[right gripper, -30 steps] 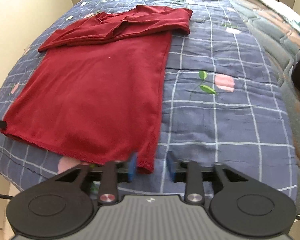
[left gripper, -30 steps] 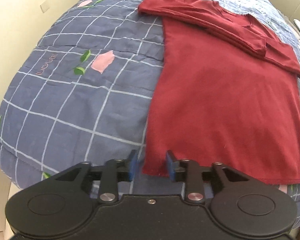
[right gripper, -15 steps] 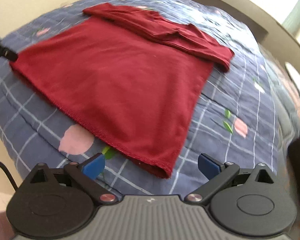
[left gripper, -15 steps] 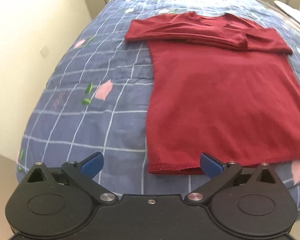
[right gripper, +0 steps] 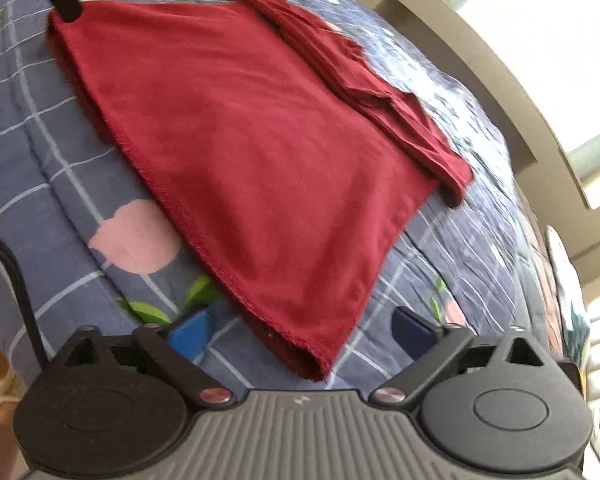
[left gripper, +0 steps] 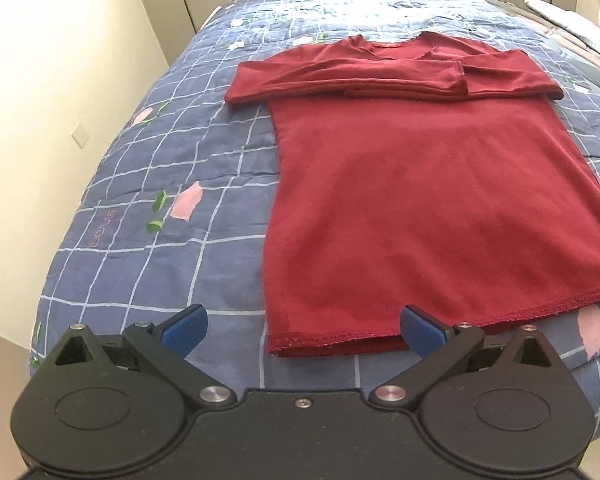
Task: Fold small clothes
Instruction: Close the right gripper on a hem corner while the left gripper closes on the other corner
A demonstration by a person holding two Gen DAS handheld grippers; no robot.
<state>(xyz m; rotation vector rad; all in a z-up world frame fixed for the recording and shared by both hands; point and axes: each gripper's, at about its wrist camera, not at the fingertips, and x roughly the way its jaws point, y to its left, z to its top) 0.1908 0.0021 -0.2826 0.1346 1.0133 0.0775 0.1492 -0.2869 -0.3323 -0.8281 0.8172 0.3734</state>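
Both grippers (left gripper: 302,330) (right gripper: 302,330) wide open, empty

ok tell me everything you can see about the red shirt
The red shirt is a dark red, long-sleeved top of soft, knit-looking fabric, lying flat on the blue checked bedspread. Both sleeves are folded across the chest below the round neckline. The stitched hem faces the cameras. Neither open hand-held gripper, left or right, grips it.
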